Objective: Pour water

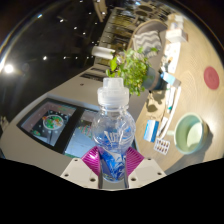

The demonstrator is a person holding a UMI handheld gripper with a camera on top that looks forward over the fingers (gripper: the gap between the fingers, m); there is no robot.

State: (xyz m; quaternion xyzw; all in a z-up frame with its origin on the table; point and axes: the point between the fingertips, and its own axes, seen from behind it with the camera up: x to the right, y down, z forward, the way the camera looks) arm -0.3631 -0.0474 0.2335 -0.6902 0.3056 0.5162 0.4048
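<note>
Already the tongs (113, 172) pinch the capped water bottle (112, 132) low on its body, upright above the worktop (70, 118). Keep that squeeze steady, since pouring likely needs the cap (113, 92) off and the green bowl (188, 132) reached.

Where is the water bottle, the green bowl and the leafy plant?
water bottle (113, 130), gripper view, on its clear body between the fingers
green bowl (188, 133), gripper view, on its rim
leafy plant (131, 69), gripper view, on its leaves

bottle (113, 128) | clear plastic, white cap on | upright | between tongs (113, 168)
</note>
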